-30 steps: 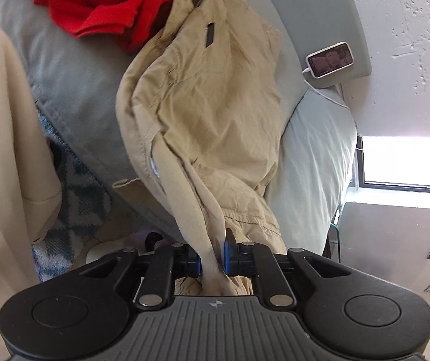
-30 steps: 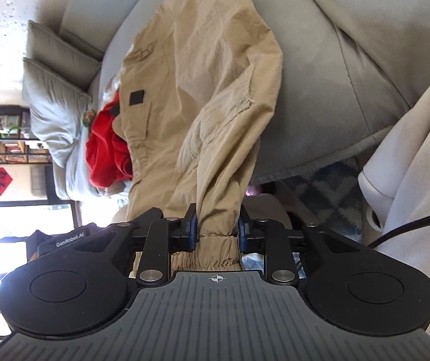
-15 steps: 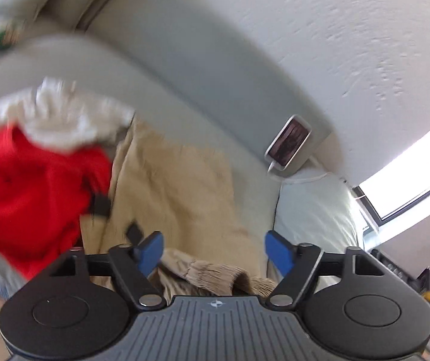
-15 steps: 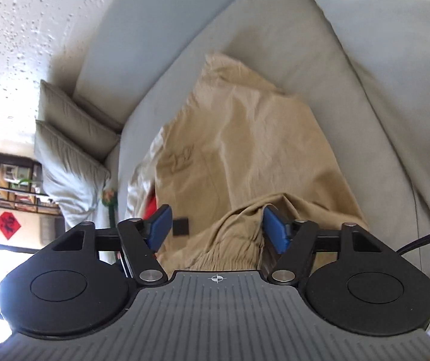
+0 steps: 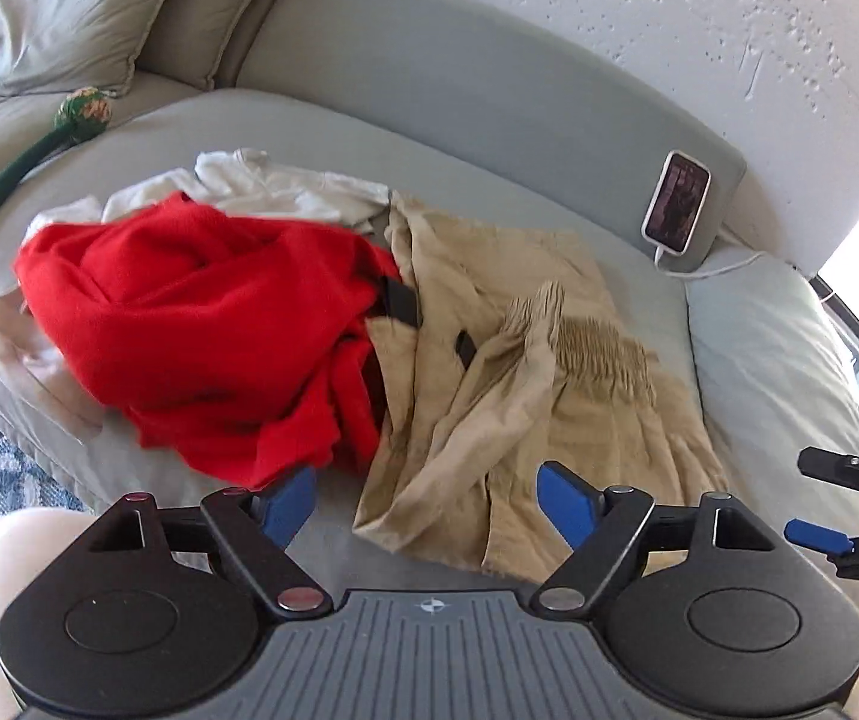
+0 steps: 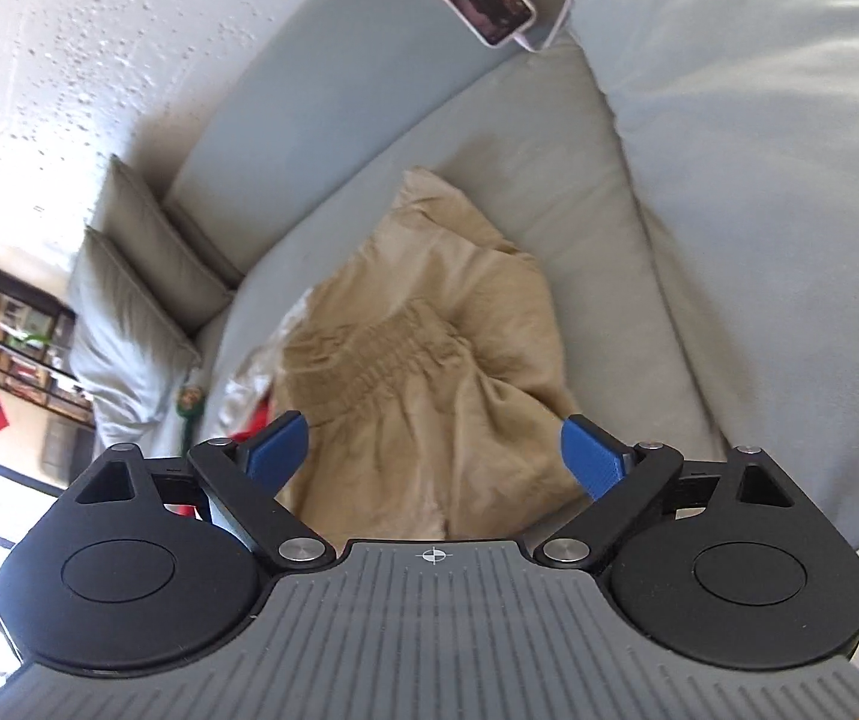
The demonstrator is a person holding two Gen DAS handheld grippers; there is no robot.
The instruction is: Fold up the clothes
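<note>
**Khaki trousers laid down, first fold only roughed in**

Grey sofa (image 5: 489, 120) carries everything: its seat holds the whole pile, with pale cushions at the far left end and a phone (image 5: 676, 210) propped against the backrest on a white cable.

Next in size, the red garment (image 5: 201, 324) lies in a crumpled heap on the left of the seat, on top of a white garment (image 5: 285, 186). Neither looks folded yet.

Beside and partly under the red heap lie the khaki trousers (image 5: 549, 396), doubled over on the seat, the gathered elastic hem (image 6: 381, 354) thrown back across the rest. The layers sit askew and creased, so I judge this fold begun but not squared off; smoothing and at least one more fold seem left, then the other two garments.

Both tools are free of cloth. The left tool (image 5: 426, 504) has just been opening and stands wide above the near edge of the trousers, nothing between its blue pads. The right tool (image 6: 435, 456) has likewise just spread wide, hovering over the trousers' right side.
</note>
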